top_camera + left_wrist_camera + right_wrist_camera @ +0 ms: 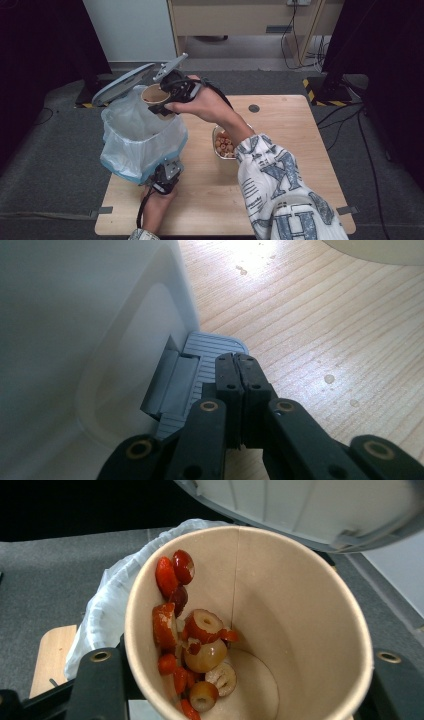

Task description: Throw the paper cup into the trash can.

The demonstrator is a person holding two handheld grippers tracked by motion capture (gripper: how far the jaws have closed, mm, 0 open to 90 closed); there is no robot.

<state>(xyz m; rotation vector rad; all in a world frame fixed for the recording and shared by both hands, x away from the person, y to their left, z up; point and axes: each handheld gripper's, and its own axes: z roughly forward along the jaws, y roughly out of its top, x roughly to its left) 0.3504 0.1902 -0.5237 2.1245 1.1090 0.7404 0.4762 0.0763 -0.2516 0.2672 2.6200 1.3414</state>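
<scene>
Paper cup (pixel 280 630) base cut off

Wooden table (pixel 295 130) on grey carpet (pixel 55 150) | pale wood cabinet (pixel 240 20) at the back | black cables (pixel 300 45) on the floor | black-and-yellow hazard tape (pixel 320 97)

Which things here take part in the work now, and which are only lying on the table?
In use: paper cup with fruit slices, held by right claw; pedal bin, lid raised; pedal under left claw.

Idle: metal bowl of nuts.
</scene>
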